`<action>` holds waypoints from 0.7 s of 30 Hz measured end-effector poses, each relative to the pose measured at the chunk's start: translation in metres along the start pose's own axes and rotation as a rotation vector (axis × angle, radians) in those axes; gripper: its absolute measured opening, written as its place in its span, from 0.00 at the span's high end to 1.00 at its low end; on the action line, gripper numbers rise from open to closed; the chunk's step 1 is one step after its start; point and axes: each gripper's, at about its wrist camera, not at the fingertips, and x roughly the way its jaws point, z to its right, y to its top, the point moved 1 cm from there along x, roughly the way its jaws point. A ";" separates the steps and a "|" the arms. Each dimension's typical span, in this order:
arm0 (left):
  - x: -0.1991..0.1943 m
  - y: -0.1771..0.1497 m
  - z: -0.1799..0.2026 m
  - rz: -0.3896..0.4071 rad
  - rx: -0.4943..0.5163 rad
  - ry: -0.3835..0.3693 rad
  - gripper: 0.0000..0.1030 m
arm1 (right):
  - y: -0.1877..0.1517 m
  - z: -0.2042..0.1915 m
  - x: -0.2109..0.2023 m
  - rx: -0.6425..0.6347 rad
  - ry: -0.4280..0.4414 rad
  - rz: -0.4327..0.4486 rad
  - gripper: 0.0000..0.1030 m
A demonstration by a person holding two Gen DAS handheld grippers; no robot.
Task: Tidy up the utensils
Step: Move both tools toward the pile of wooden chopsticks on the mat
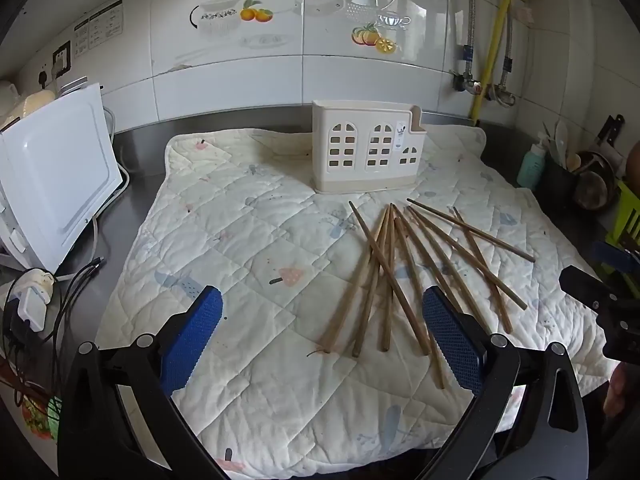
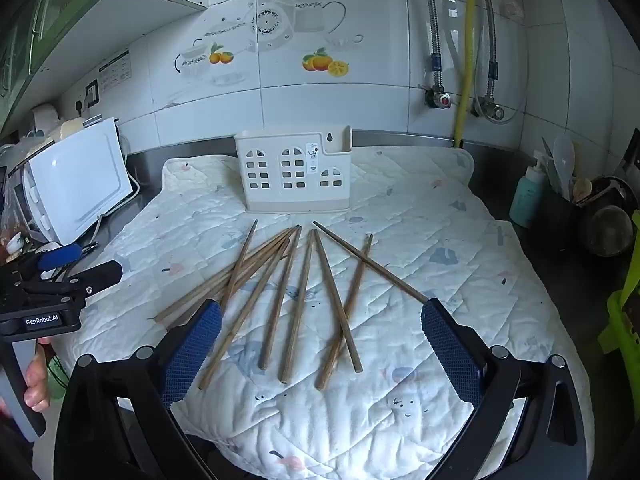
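Several brown wooden chopsticks (image 1: 394, 276) (image 2: 300, 300) lie fanned out on a white quilted mat (image 1: 256, 240) (image 2: 420, 240). Behind them stands a cream utensil holder (image 1: 366, 148) (image 2: 294, 174) shaped like a house with window cut-outs, upright at the far side of the mat. My left gripper (image 1: 322, 308) hovers open above the mat's near side, the chopsticks mostly to its right, nothing between its blue pads. My right gripper (image 2: 320, 324) is open above the near ends of the chopsticks, touching none. In the right wrist view the left gripper (image 2: 80, 264) shows at the left edge, held by a hand.
A white appliance (image 1: 60, 176) (image 2: 80, 180) with cables sits on the steel counter at left. At right stand a teal bottle (image 1: 531, 166) (image 2: 527, 196), a dark pot of utensils (image 2: 560, 200) and a green rack (image 2: 624, 312). Tiled wall with pipes lies behind.
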 end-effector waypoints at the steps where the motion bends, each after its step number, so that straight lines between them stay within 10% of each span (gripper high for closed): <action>1: 0.000 0.000 0.000 0.002 -0.002 -0.002 0.05 | 0.000 0.001 0.000 0.005 0.005 -0.002 0.06; 21: 0.000 -0.002 0.006 0.005 0.015 -0.003 0.05 | -0.002 0.001 0.000 0.012 0.011 0.001 0.06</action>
